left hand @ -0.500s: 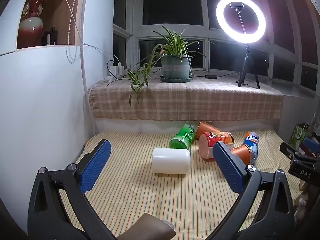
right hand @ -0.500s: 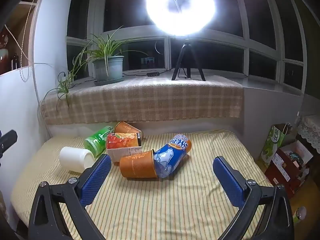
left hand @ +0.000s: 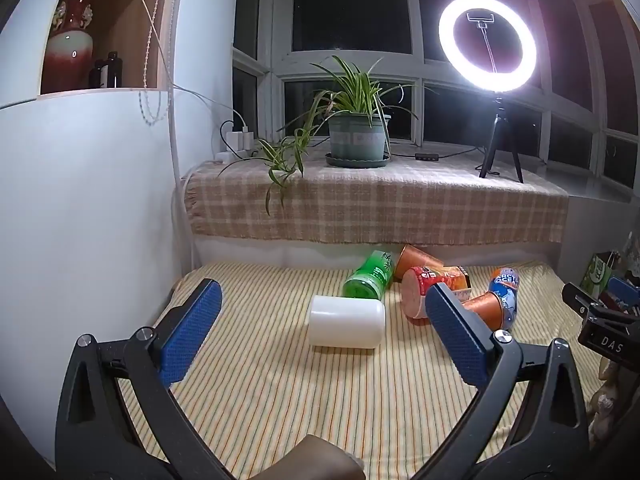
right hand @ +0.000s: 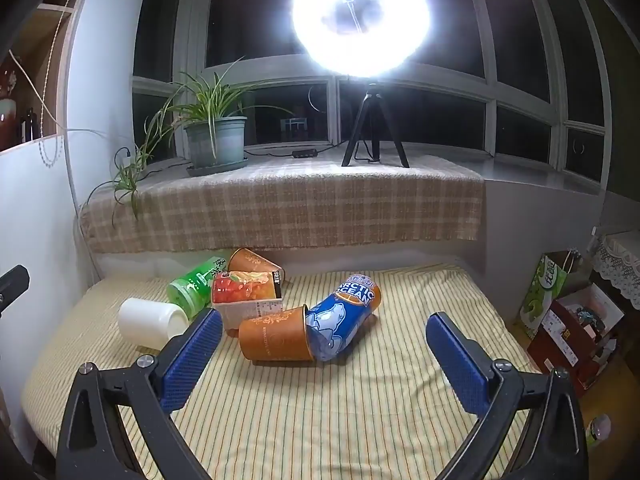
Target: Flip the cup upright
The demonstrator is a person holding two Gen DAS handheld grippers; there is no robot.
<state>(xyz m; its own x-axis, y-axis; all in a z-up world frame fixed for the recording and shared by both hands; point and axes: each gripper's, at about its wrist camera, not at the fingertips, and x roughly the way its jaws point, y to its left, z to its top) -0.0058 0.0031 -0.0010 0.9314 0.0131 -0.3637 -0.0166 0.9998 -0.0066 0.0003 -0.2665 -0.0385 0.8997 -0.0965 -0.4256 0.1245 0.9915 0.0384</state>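
Note:
Several cups lie on their sides on the striped mat. A white cup (left hand: 346,321) lies nearest my left gripper (left hand: 320,336), which is open and empty just short of it. Behind it lie a green cup (left hand: 369,275), a red cup (left hand: 430,284), two orange cups (left hand: 485,308) and a blue Arctic Ocean cup (left hand: 506,290). In the right wrist view my right gripper (right hand: 322,354) is open and empty, facing the near orange cup (right hand: 276,338) and the blue cup (right hand: 344,316). The white cup (right hand: 150,320) lies at the left there.
A raised ledge with a checked cloth (left hand: 376,208) runs behind the mat, bearing a potted plant (left hand: 356,140) and a ring light on a tripod (left hand: 488,44). A white wall (left hand: 80,220) bounds the left. Boxes and bags (right hand: 568,312) stand off the mat's right edge.

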